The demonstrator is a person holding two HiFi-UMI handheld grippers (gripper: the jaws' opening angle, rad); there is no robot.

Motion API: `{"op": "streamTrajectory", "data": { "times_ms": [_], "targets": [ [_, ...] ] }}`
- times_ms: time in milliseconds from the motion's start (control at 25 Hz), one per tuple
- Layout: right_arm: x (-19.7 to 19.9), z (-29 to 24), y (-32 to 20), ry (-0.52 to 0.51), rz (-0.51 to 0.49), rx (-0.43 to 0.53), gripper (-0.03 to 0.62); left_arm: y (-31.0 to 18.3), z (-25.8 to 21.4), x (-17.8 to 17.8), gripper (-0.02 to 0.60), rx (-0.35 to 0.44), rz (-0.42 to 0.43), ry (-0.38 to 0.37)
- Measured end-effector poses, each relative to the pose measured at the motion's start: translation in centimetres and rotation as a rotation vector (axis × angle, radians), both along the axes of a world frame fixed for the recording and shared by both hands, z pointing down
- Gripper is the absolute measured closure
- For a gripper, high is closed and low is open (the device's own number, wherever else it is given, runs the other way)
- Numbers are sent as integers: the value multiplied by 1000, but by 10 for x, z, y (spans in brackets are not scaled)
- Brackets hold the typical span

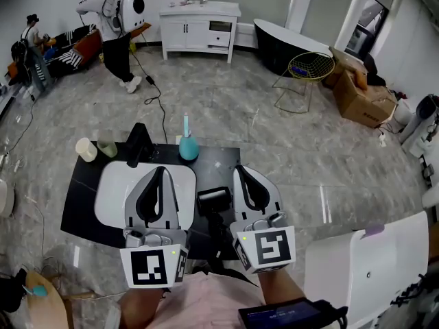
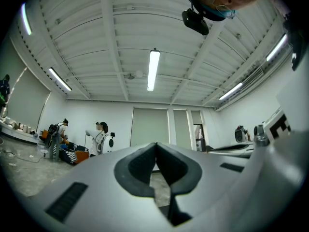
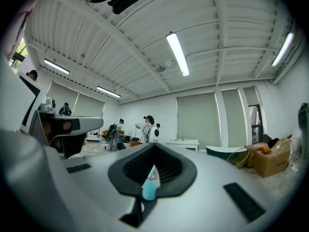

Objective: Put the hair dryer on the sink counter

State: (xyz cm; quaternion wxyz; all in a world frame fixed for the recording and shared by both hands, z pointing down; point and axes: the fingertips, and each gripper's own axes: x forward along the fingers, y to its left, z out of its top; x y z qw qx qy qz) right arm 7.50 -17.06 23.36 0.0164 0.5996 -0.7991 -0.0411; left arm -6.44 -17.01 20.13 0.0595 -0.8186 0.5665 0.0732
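The black hair dryer [image 1: 214,199] lies on the black sink counter [image 1: 82,204], just right of the white basin [image 1: 113,190], with its cord trailing toward me. My left gripper [image 1: 160,171] hovers over the basin, left of the dryer, and its jaws meet at the tips with nothing between them [image 2: 155,146]. My right gripper [image 1: 243,172] hangs just right of the dryer, shut and empty [image 3: 153,150]. Neither gripper touches the dryer. A teal bottle [image 1: 188,147] stands at the counter's back edge; the teal bottle [image 3: 148,183] also shows through the right jaws' lower gap.
A black faucet [image 1: 139,142] and two cups [image 1: 86,149] stand behind the basin. A white vanity [image 1: 199,26], a dark bathtub [image 1: 288,43], a yellow wire basket [image 1: 310,67] and cardboard boxes [image 1: 363,91] line the far floor. A person [image 1: 116,19] stands at back left. A white panel [image 1: 370,266] is at my right.
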Motion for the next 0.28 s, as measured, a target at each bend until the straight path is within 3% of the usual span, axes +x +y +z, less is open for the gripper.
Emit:
{"op": "streamTrajectory", "data": {
  "times_ms": [280],
  "targets": [
    [2,1,-2,2,-1,-2,595,-2,1,3,572,3,-2,0]
  ]
}}
